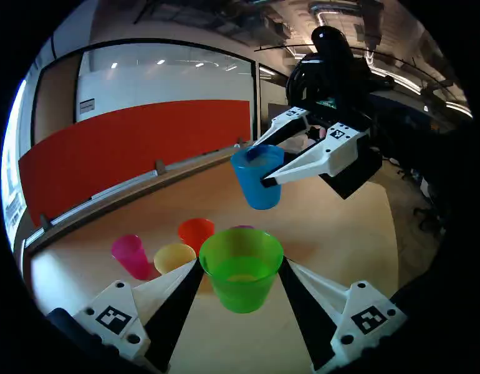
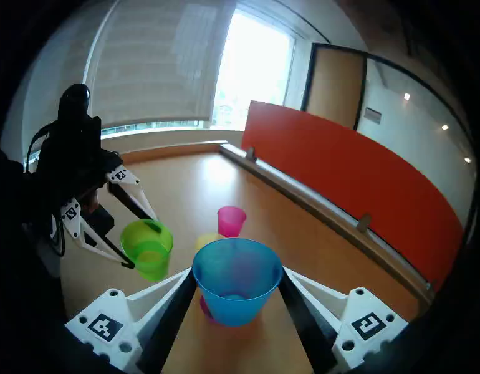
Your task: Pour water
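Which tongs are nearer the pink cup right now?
Left, it seems. The left tongs, gripping the green cup, hover close beside the pink cup; the right tongs, holding the blue cup, sit farther back.

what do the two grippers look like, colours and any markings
The left gripper and right gripper match: white tapered fingers with black inner faces, each base carrying a square black-and-white marker and small screw holes. Seen from the other gripper's view, each sits on a bulky black body topped by a rounded black knob, with dark cables looping around it.
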Demonstrator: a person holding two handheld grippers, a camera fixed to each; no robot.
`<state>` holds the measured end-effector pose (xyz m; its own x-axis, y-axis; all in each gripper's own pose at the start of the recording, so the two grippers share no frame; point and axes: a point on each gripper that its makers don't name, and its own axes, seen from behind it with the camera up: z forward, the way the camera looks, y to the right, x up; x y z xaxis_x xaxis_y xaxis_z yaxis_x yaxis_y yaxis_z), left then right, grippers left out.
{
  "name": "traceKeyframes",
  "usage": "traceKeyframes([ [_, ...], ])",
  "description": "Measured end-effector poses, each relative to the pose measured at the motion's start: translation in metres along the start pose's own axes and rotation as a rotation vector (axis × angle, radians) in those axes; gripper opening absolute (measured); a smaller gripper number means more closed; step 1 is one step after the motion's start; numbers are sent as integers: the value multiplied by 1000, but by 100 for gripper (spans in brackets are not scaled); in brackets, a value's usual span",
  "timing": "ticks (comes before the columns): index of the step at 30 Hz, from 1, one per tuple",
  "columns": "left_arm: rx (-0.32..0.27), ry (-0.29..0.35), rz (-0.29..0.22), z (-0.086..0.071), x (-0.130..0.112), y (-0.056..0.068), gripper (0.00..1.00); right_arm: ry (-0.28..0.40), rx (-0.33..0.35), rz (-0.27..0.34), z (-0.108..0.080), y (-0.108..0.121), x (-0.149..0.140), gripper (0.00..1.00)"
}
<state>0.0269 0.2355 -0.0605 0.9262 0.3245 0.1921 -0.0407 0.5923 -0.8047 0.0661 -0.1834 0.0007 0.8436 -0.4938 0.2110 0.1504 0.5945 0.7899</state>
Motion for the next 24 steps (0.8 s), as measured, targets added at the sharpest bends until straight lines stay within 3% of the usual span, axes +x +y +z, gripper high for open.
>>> traceKeyframes([
  [9,-25,-104,34,6,-27,8,86,-111,31,30,-5,3,-39,92],
  [24,-46,-240,64,11,-63,3,86,-272,58,63,0,6,-105,92],
])
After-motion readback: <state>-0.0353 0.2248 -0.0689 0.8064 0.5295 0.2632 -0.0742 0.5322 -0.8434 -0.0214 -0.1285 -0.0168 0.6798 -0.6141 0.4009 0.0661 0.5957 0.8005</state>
